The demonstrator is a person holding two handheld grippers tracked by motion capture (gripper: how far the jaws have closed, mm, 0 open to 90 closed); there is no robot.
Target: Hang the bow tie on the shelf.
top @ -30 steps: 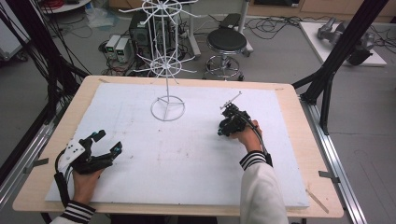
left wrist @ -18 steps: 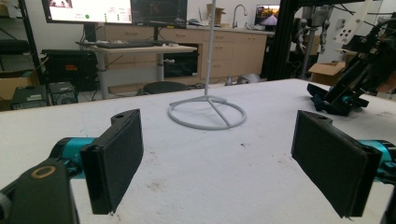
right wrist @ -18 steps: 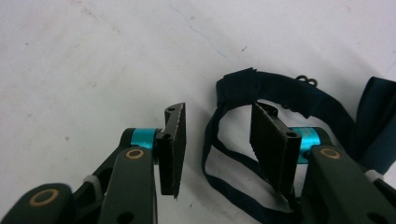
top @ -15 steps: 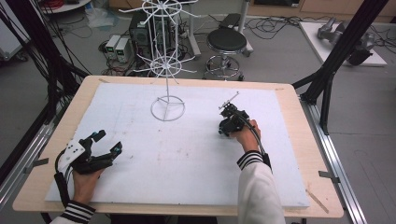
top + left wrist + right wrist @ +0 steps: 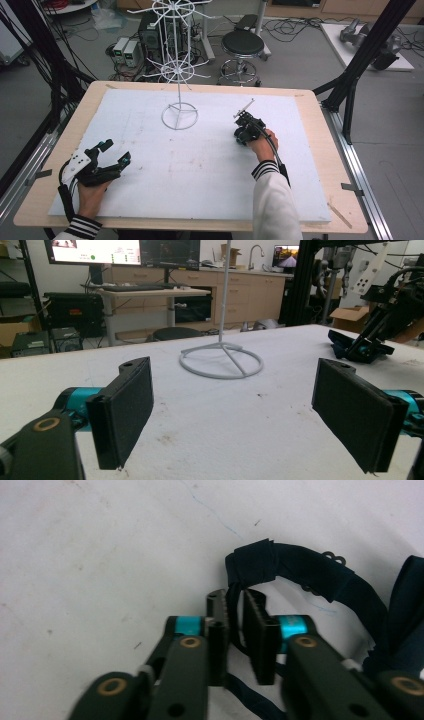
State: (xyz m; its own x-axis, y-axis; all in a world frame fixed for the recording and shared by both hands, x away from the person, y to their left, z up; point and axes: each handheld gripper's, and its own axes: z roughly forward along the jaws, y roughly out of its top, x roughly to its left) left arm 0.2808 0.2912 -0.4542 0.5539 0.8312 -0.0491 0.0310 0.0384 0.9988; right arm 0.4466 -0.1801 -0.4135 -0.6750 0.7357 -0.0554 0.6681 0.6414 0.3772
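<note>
A dark fabric strap point(image 5: 300, 570) lies on the white desk point(image 5: 200, 165), pinched between the nearly closed jaws of the right tool point(image 5: 234, 611). The left tool point(image 5: 235, 410) rests spread apart, empty. The white wire rack point(image 5: 179, 75) is judged still bare; hanging remains.

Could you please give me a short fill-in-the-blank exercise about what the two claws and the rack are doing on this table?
1. The left claw is ____, with nothing between its jaws.
2. The right claw is shut on a dark ____.
3. The white wire rack stands on a round ____.
4. In the high view, the rack stands nearer the ____ edge of the table.

Missing words: open; strap; base; far
</note>
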